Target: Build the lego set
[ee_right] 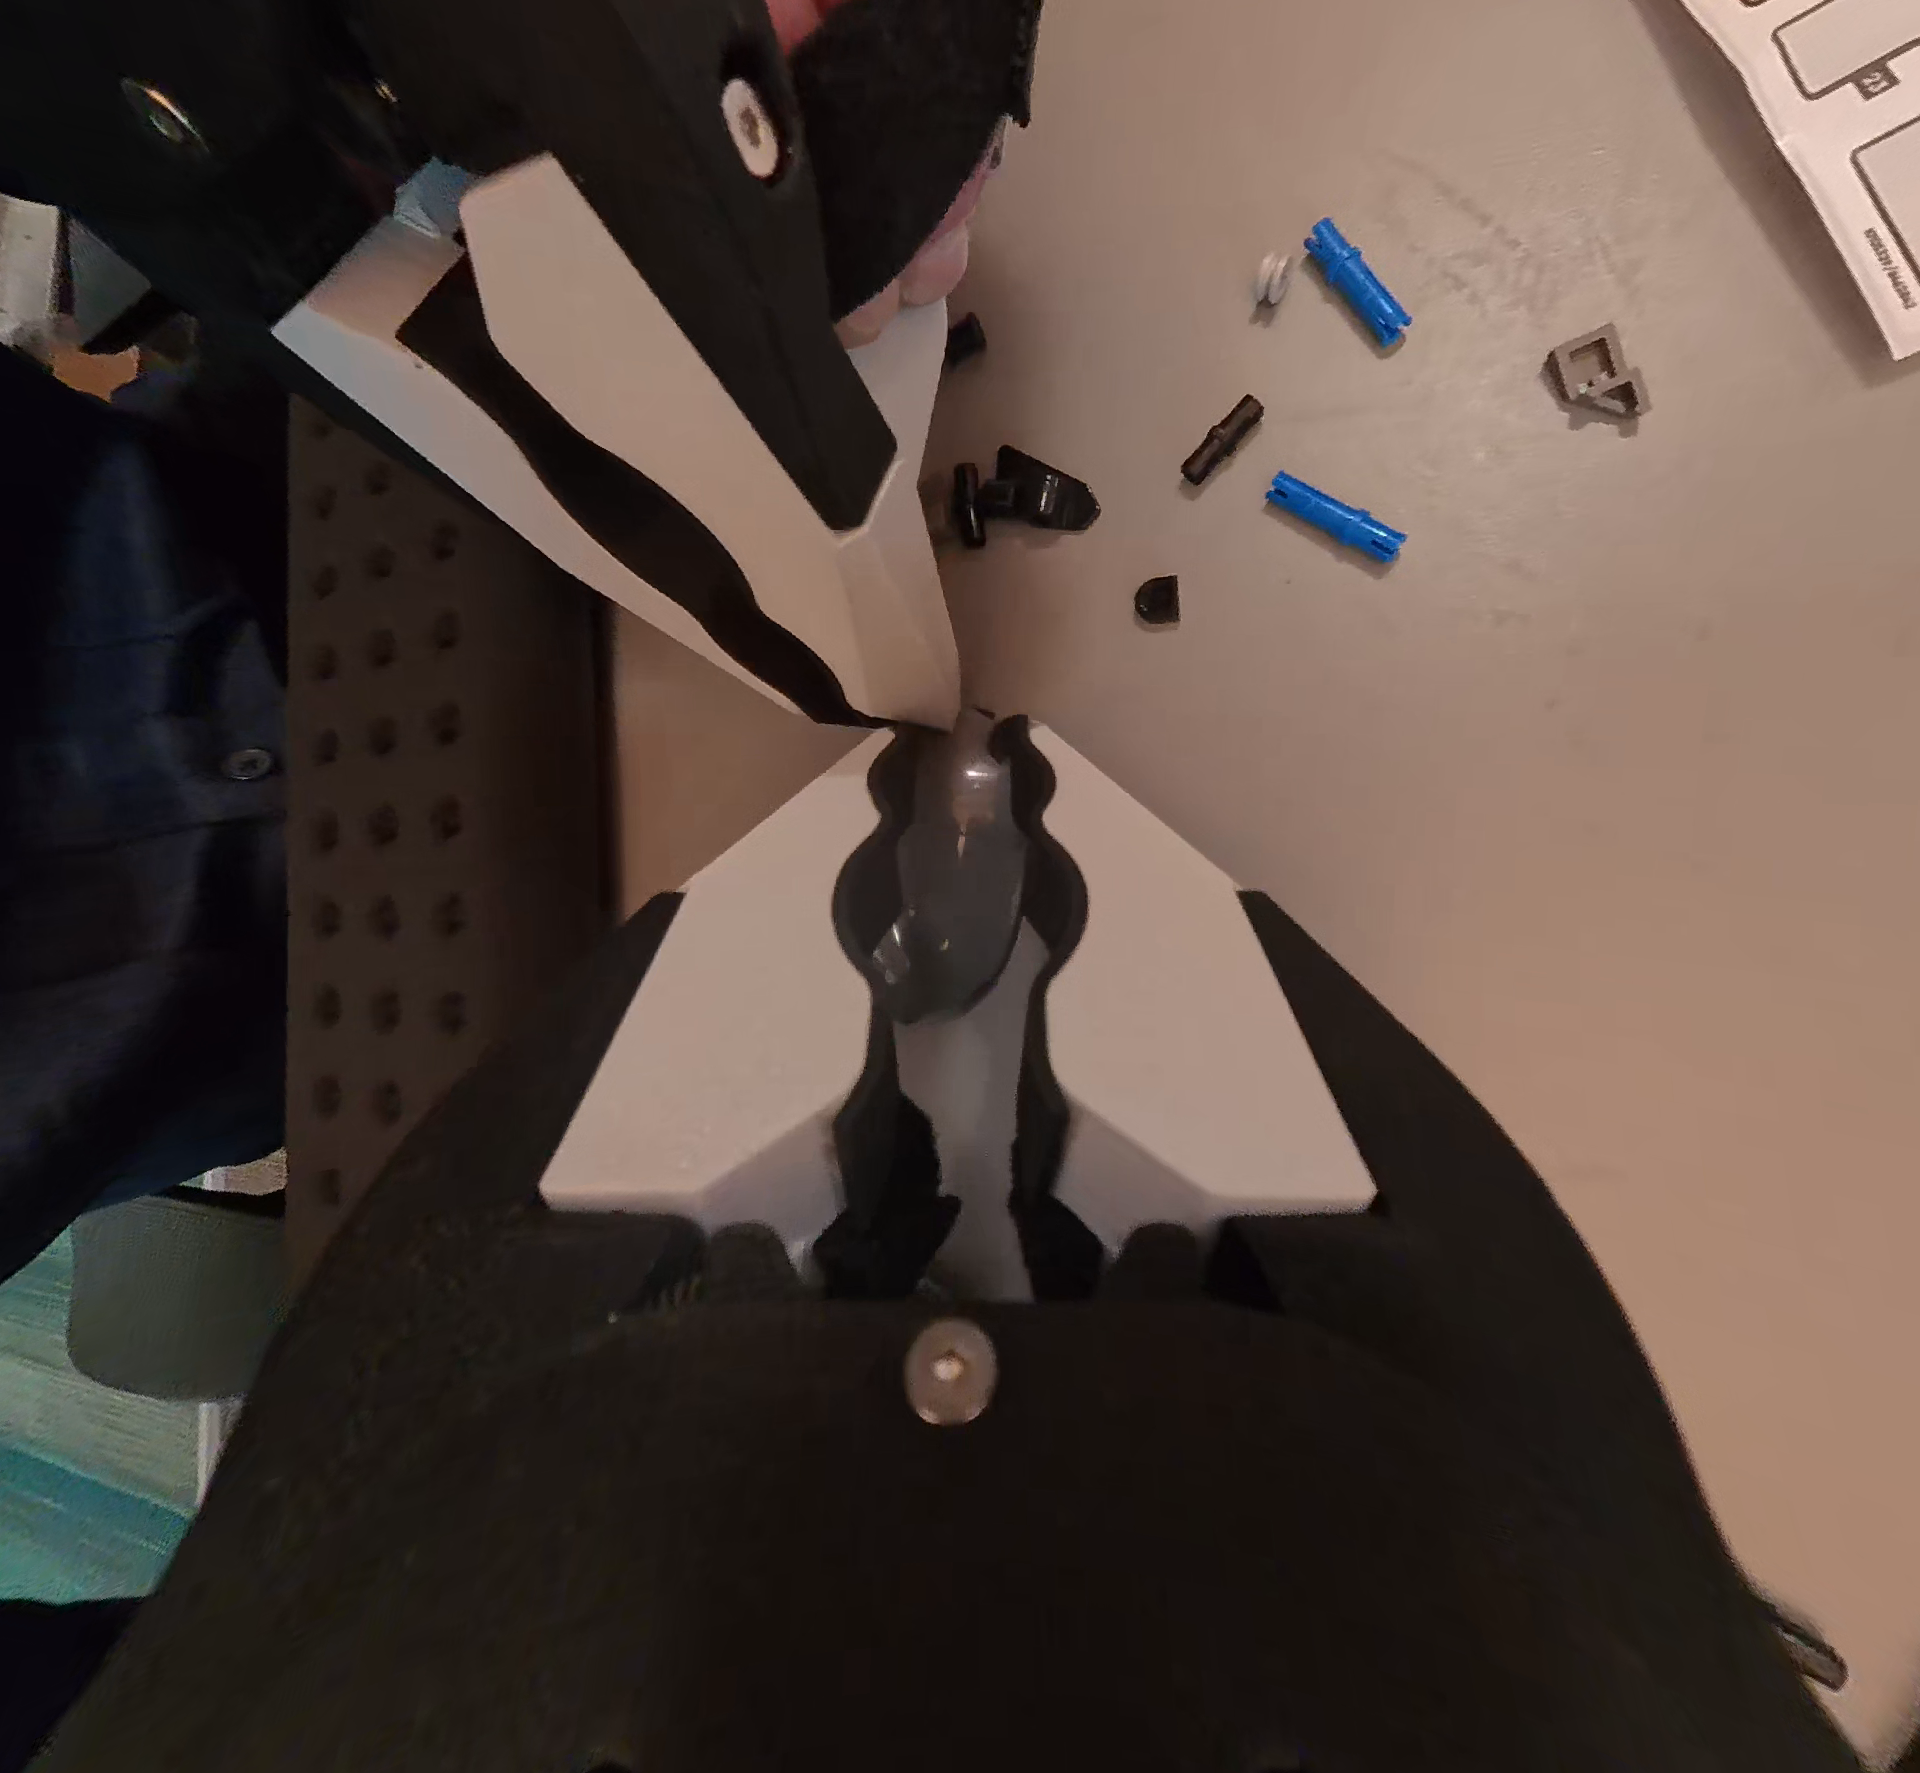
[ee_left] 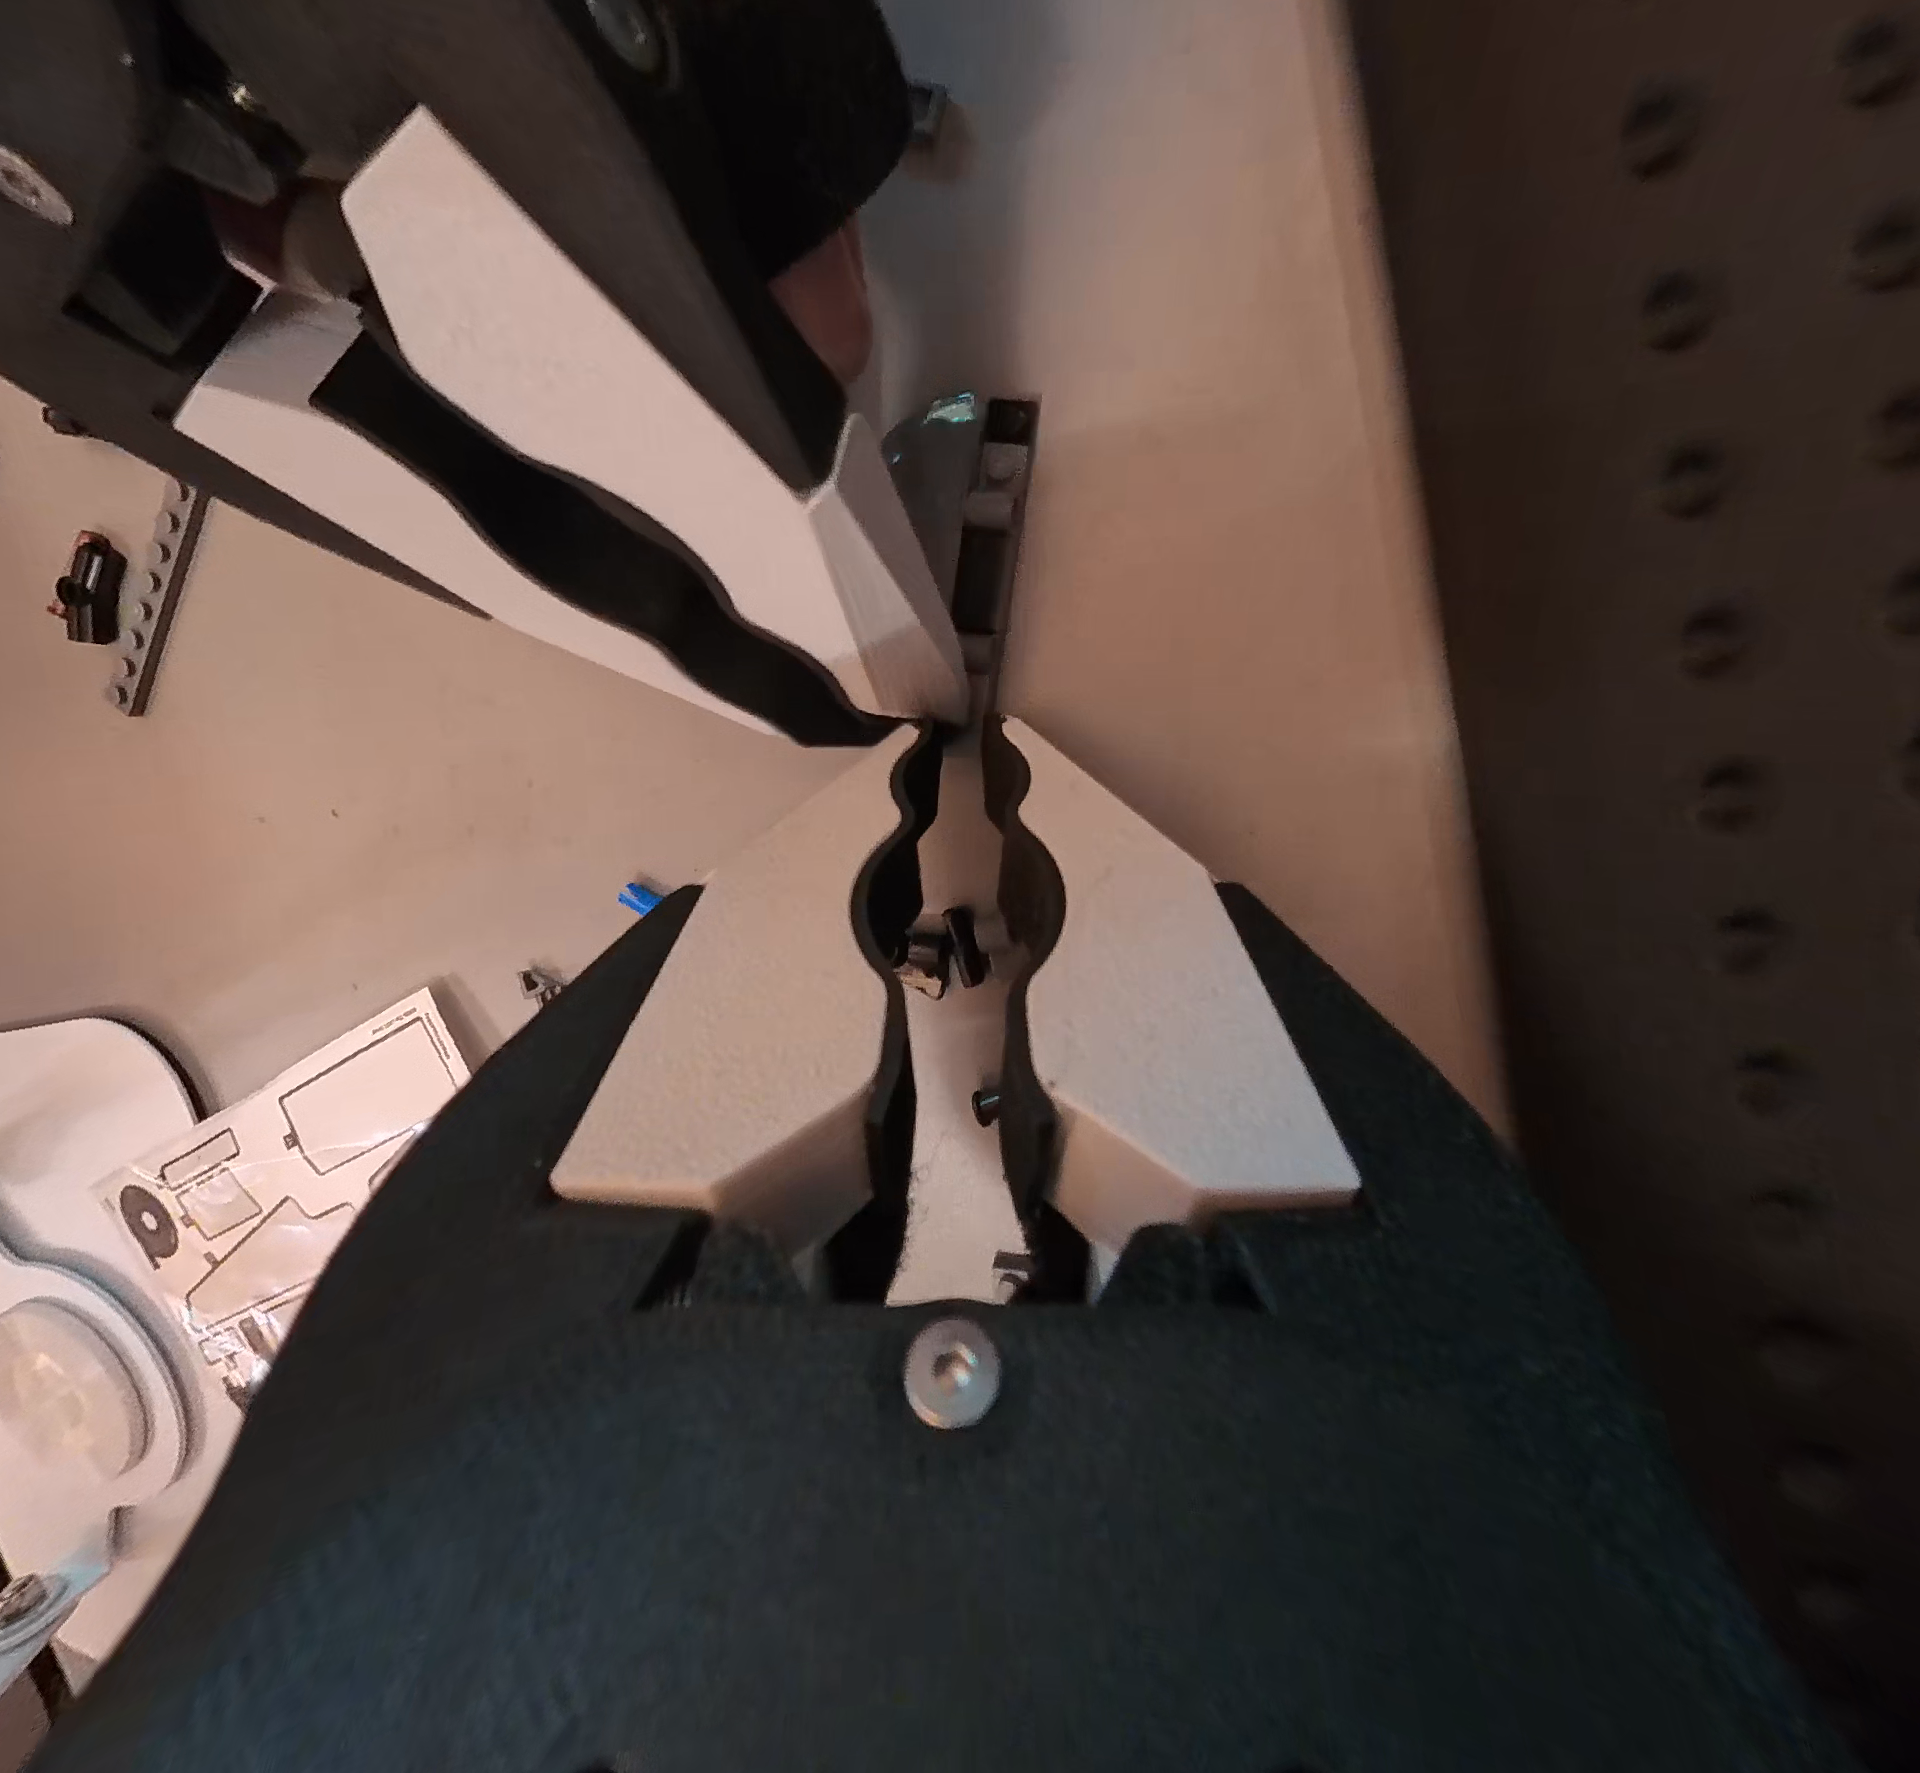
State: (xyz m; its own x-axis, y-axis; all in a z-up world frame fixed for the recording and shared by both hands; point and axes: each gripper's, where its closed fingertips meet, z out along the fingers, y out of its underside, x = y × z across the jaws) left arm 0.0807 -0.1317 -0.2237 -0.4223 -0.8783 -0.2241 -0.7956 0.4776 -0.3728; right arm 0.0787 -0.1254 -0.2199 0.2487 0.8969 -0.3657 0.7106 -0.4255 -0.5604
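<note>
Two grippers meet tip to tip over the grey table (ee_right: pixel 1351 892), and that crowding is the main risk: a small twist from either hand could, I judge, pop the held piece loose or misalign the join, since each grip is only at the tips.

In the right wrist view, the right gripper (ee_right: pixel 961 736) is clenched on a dark grey lego piece (ee_right: pixel 961 892) lying between its fingers. The left gripper (ee_left: pixel 961 731) is nearly closed, pinching the lower end of a grey-and-black lego assembly (ee_left: pixel 987 539) that runs toward 12 o'clock; exact contact is hidden.

Loose parts lie toward 2 o'clock: blue pins (ee_right: pixel 1356 284), a black pin (ee_right: pixel 1221 438), a grey bracket (ee_right: pixel 1595 378). An instruction sheet (ee_right: pixel 1787 50) sits at 1 o'clock.
</note>
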